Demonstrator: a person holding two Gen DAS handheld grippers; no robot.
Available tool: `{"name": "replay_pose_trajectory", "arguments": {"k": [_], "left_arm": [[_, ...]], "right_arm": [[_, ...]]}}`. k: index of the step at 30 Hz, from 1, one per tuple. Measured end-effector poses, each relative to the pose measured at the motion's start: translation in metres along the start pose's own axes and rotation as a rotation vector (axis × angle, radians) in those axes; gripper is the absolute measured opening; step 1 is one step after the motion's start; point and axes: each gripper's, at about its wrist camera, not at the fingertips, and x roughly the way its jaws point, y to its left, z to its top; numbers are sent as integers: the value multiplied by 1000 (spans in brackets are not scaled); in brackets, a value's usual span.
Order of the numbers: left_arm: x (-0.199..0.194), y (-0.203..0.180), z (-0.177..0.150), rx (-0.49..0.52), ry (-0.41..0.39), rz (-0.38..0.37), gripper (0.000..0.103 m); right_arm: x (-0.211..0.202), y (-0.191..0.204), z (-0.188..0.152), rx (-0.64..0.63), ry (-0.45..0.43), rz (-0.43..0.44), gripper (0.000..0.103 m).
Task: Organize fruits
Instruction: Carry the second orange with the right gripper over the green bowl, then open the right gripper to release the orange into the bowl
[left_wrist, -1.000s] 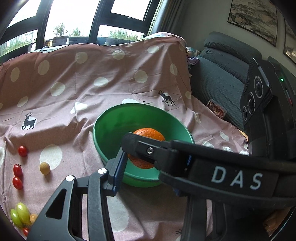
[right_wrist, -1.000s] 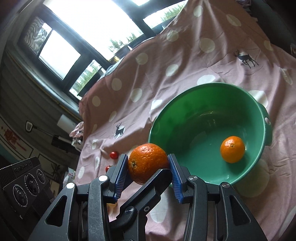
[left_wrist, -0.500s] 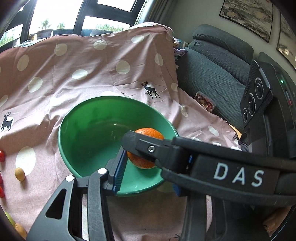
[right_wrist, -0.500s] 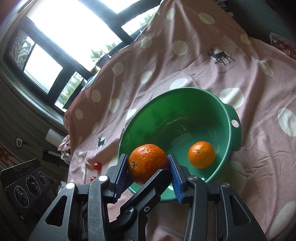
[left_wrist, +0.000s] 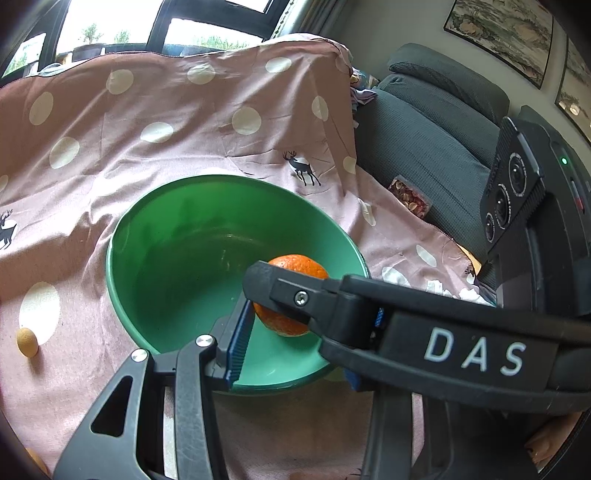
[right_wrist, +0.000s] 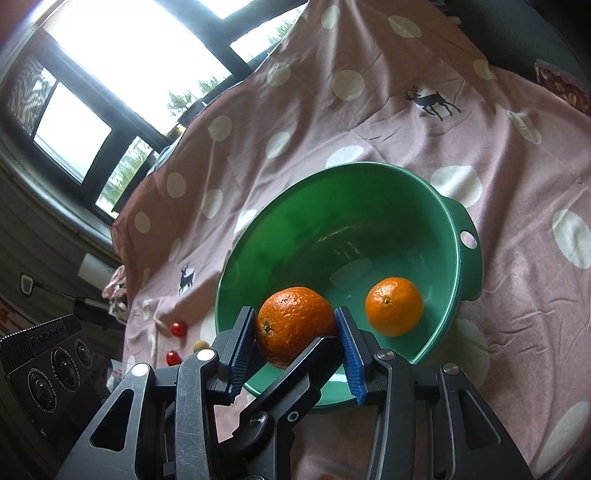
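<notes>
A green bowl (left_wrist: 177, 258) sits on a pink dotted cloth (left_wrist: 147, 110). My right gripper (right_wrist: 295, 321) is shut on a large orange (right_wrist: 295, 325), held just above the bowl's (right_wrist: 332, 221) near rim. My left gripper (left_wrist: 295, 310) comes in from the side onto the same orange (left_wrist: 295, 266). Its left pad (left_wrist: 238, 343) touches the fruit. Its other finger is mostly hidden behind the right gripper's finger (left_wrist: 406, 332), which crosses in front. A smaller orange (right_wrist: 393, 306) lies in the bowl.
Two cherry tomatoes (right_wrist: 178, 328) and a small yellow fruit (left_wrist: 27, 341) lie on the cloth left of the bowl. A dark sofa (left_wrist: 424, 147) stands to the right with a snack packet (left_wrist: 408, 197) on it. Windows are behind.
Both grippers came forward and down together with the orange, from beside the bowl's left rim to over its near edge. The bowl now looks larger and the tomatoes slid out of the left view.
</notes>
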Motion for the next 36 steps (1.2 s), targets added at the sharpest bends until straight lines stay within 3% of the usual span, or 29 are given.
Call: {"name": "replay_pose_trajectory", "arguments": {"k": [36], "left_arm": [[13, 10, -1, -32, 44, 6, 41]], "right_arm": [[11, -2, -2, 6, 23, -32, 47]]}}
